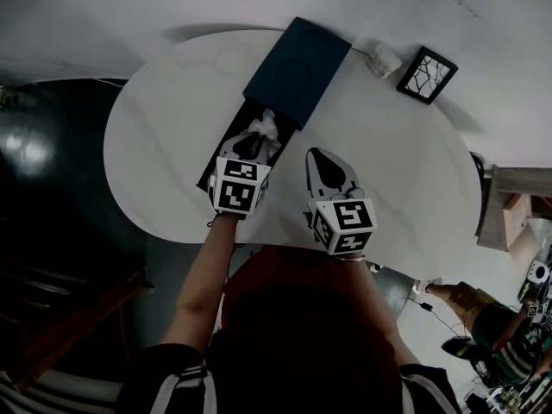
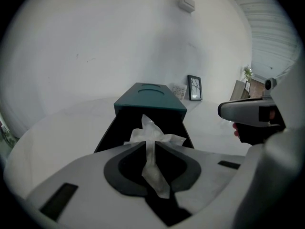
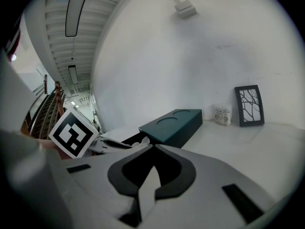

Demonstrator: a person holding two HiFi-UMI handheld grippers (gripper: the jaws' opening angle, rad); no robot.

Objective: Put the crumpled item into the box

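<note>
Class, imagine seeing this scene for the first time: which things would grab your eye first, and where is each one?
First, the crumpled white tissue pinched in the left claw, held over the open black tray of the box. Next, the teal sleeve covering that tray's far end, toward the wall. The right claw is shut and empty just beside the left one, over the white table.
</note>
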